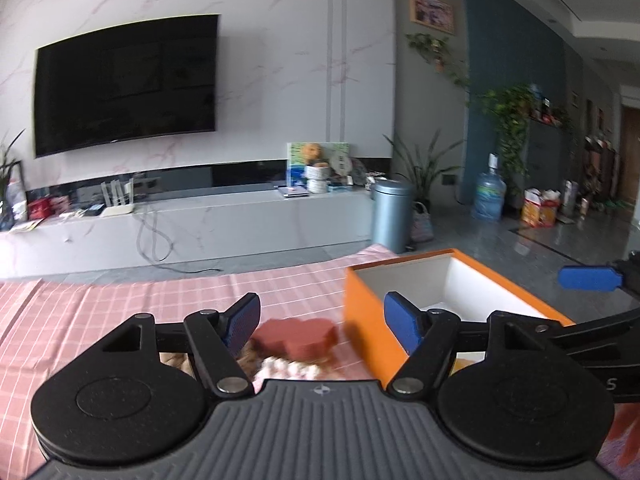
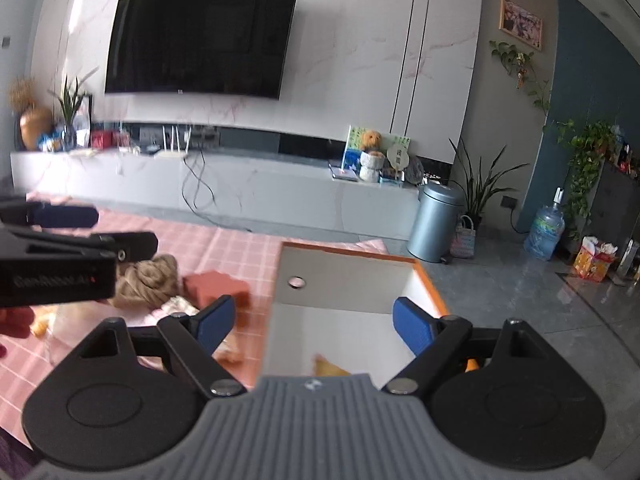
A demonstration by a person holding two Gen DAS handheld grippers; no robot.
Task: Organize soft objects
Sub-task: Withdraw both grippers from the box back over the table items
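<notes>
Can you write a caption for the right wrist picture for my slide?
Open right gripper above the orange box, a yellow soft thing inside, red sponge and rope bundle on the pink cloth.

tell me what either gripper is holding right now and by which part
Nothing is held. The left gripper is open above the red block, and the right gripper is open over the orange box.

A large black flat television (image 2: 200,40) is mounted on the white marble-veined wall (image 2: 360,60) in the upper left of the frame. Below it, a long pale grey media console (image 2: 260,188) is seen; at right, a grey-blue cylindrical bin (image 2: 434,222) is set on the glossy grey stone floor (image 2: 520,300).
</notes>
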